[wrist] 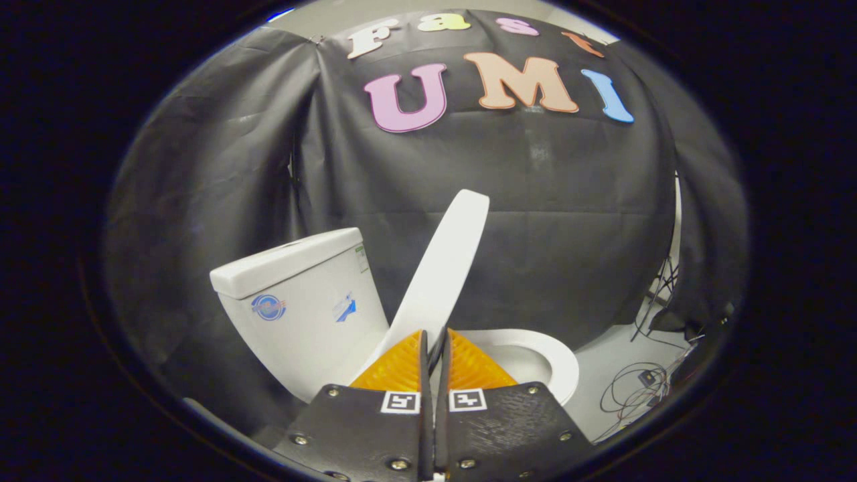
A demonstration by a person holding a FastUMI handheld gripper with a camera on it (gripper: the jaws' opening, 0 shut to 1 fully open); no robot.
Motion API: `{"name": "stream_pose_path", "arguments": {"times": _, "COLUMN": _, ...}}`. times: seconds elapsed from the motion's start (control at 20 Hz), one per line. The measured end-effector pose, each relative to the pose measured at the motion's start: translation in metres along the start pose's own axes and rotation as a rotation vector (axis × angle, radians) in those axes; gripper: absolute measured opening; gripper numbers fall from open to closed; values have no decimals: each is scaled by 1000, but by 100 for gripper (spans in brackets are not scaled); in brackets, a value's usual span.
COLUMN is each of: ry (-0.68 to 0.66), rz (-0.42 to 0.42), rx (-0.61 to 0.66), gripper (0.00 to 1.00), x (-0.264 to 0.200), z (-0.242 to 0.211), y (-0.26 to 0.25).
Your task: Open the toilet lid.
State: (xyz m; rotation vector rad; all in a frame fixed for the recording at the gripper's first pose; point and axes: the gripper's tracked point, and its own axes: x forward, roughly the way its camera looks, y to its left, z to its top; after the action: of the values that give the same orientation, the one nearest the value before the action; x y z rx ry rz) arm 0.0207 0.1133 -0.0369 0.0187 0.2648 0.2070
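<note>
Black cloth point(535, 221) is hanging in creased folds as the booth's wall, drooping at its seams. A pale grey floor point(612, 365) is showing beneath it — loose dark cables point(633, 388) are trailing across that floor beside the cloth's lower edge.

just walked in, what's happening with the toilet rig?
A person is working the hand-held gripper on a white toilet. Its orange fingers are nearly closed, just in front of the lid's lower edge; whether they pinch it is hard to tell. The lid is raised, tilted up beside the tank, and the seat and bowl are exposed. Cables lie on the floor.
</note>
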Motion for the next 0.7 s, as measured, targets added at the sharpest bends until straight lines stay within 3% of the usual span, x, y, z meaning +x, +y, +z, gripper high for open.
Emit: {"name": "stream_pose_path", "arguments": {"times": 0.7, "ry": -22, "rz": 13, "rx": -67, "gripper": 2, "x": 6, "z": 7, "y": 23}}
